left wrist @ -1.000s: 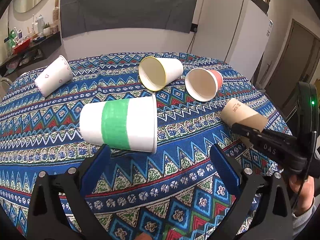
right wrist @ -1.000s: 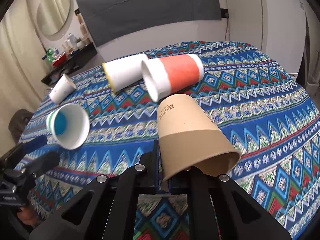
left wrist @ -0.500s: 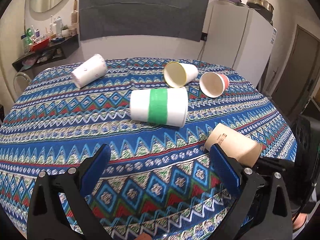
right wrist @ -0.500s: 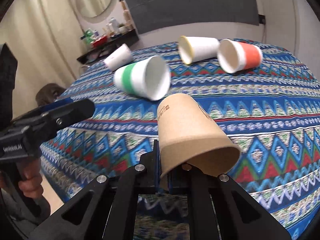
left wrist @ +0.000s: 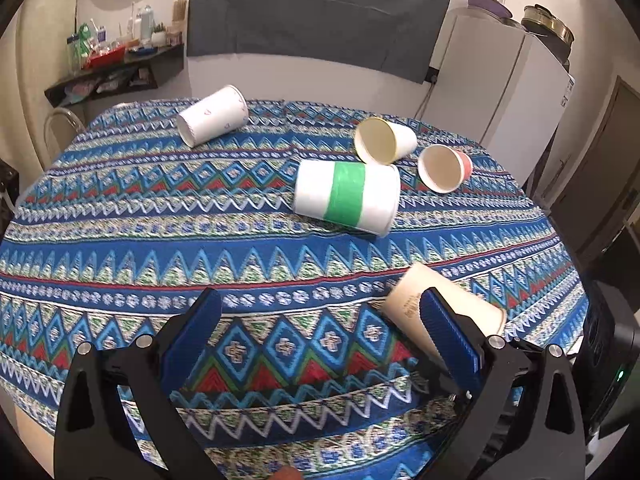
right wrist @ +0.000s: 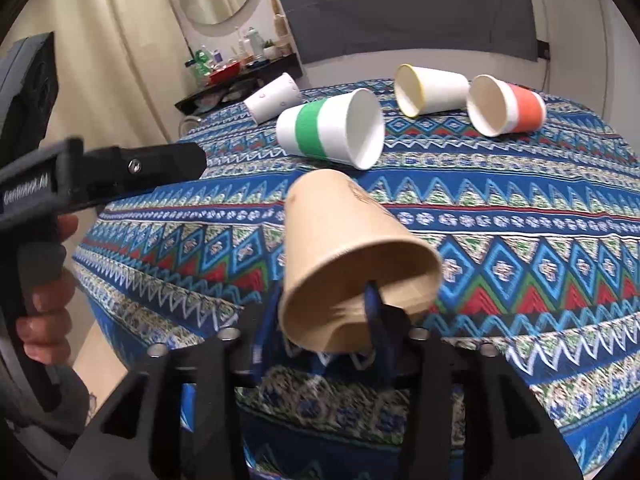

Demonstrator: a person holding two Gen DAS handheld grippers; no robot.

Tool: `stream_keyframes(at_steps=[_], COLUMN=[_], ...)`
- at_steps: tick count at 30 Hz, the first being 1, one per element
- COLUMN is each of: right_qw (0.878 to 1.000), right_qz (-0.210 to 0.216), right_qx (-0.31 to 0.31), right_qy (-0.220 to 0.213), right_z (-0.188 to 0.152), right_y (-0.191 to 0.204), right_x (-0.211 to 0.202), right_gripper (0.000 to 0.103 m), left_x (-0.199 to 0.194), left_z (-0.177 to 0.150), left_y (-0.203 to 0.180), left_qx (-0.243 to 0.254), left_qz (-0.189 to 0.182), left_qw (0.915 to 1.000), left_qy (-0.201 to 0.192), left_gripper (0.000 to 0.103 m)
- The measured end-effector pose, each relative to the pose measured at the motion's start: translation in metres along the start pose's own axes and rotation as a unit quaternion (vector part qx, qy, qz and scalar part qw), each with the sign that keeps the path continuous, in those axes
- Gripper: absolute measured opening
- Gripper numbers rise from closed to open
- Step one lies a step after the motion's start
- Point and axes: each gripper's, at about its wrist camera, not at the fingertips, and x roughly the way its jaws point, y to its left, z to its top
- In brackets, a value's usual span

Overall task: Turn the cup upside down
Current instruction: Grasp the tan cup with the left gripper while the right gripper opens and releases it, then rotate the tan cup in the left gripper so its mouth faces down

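A brown paper cup [right wrist: 352, 256] is tilted with its base up and away and its open mouth toward the right wrist camera. My right gripper [right wrist: 320, 332] has its fingers spread a little, one inside the rim and one outside; the cup looks loose between them. The cup also shows in the left wrist view [left wrist: 444, 308], low over the table's near right edge. My left gripper [left wrist: 320, 328] is open and empty above the near table edge, its right finger [left wrist: 448, 332] in front of the brown cup.
Several cups lie on their sides on the patterned tablecloth [left wrist: 200, 240]: a green-banded cup [left wrist: 348, 196], a yellow-rimmed cup [left wrist: 384, 140], an orange cup [left wrist: 444, 168] and a white cup [left wrist: 212, 120]. A white fridge [left wrist: 500, 80] stands behind. The left handle [right wrist: 80, 184] shows at left.
Both grippers have pulled back toward the near table edge. The brown cup has tipped so that its mouth faces the right camera, and the right fingers have opened from their tight pinch on its rim.
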Motion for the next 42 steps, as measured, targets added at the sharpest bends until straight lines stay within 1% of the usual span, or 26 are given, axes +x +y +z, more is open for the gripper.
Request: stream_keyframes(at_steps=[2, 4, 6, 9, 12, 14, 19, 22, 25, 29, 30, 33, 34, 36, 37, 38, 39, 40, 41, 42], right_qw=[1.0, 1.0, 1.0, 0.999, 0.999, 0.999, 0.997, 0.997, 0.997, 0.997, 0.997, 0.997, 0.997, 0.997, 0.997, 0.997, 0.997, 0.997, 0.997, 0.997], right_qz=[-0.007, -0.013, -0.02, -0.03, -0.046, -0.05, -0.065, -0.074, -0.075, -0.076, -0.074, -0.073, -0.072, -0.067, -0.066, -0.065, -0.065, -0.067, -0.067, -0.067], right_qx=[0.0, 0.002, 0.003, 0.003, 0.003, 0.003, 0.004, 0.002, -0.005, -0.017, -0.019, -0.02, -0.018, -0.011, -0.009, -0.006, -0.005, -0.003, -0.002, 0.0], right_qy=[-0.001, -0.002, -0.005, -0.011, -0.015, -0.017, -0.03, -0.032, -0.027, -0.023, -0.023, -0.03, -0.034, -0.04, -0.041, -0.043, -0.044, -0.045, -0.046, -0.048], right_z=[-0.004, -0.006, -0.008, -0.012, -0.015, -0.014, -0.002, 0.008, 0.02, 0.038, 0.041, 0.048, 0.05, 0.05, 0.049, 0.048, 0.048, 0.047, 0.047, 0.047], right_y=[-0.007, -0.017, -0.026, -0.037, -0.051, -0.059, -0.086, -0.1, -0.112, -0.123, -0.125, -0.13, -0.133, -0.138, -0.139, -0.141, -0.142, -0.144, -0.145, -0.147], right_x=[-0.008, -0.015, -0.022, -0.035, -0.046, -0.052, -0.061, -0.062, -0.057, -0.046, -0.044, -0.041, -0.041, -0.042, -0.042, -0.043, -0.043, -0.044, -0.045, -0.046], right_gripper=[0.049, 0.053, 0.055, 0.06, 0.064, 0.065, 0.068, 0.069, 0.07, 0.071, 0.071, 0.073, 0.074, 0.075, 0.075, 0.076, 0.076, 0.077, 0.078, 0.078], left_x=[0.004, 0.009, 0.015, 0.029, 0.045, 0.055, 0.07, 0.078, 0.086, 0.088, 0.09, 0.096, 0.099, 0.102, 0.104, 0.107, 0.107, 0.105, 0.106, 0.107], left_z=[0.002, 0.004, 0.005, 0.007, 0.007, 0.008, 0.014, 0.017, 0.015, 0.015, 0.015, 0.014, 0.016, 0.017, 0.018, 0.017, 0.016, 0.017, 0.017, 0.017], left_y=[-0.008, -0.016, -0.022, -0.03, -0.032, -0.032, -0.037, -0.04, -0.042, -0.048, -0.05, -0.056, -0.061, -0.067, -0.068, -0.07, -0.069, -0.071, -0.072, -0.074], left_qx=[-0.005, -0.008, -0.014, -0.034, -0.066, -0.095, -0.132, -0.158, -0.186, -0.204, -0.21, -0.24, -0.244, -0.241, -0.242, -0.246, -0.246, -0.242, -0.24, -0.237], left_qz=[-0.015, -0.022, -0.027, -0.035, -0.044, -0.056, -0.051, -0.061, -0.072, -0.069, -0.072, -0.095, -0.1, -0.098, -0.099, -0.103, -0.104, -0.103, -0.107, -0.113], left_qw=[0.9998, 0.9996, 0.9992, 0.9974, 0.993, 0.9875, 0.9806, 0.9735, 0.9626, 0.9555, 0.9526, 0.9369, 0.9342, 0.9342, 0.9329, 0.9293, 0.9285, 0.9309, 0.9317, 0.9309], left_qy=[0.009, 0.017, 0.025, 0.052, 0.087, 0.113, 0.136, 0.154, 0.183, 0.201, 0.208, 0.235, 0.241, 0.244, 0.247, 0.256, 0.258, 0.253, 0.251, 0.254], left_gripper=[0.097, 0.097, 0.097, 0.097, 0.097, 0.097, 0.097, 0.097, 0.097, 0.097, 0.097, 0.097, 0.097, 0.094, 0.092, 0.087, 0.086, 0.081, 0.071, 0.07])
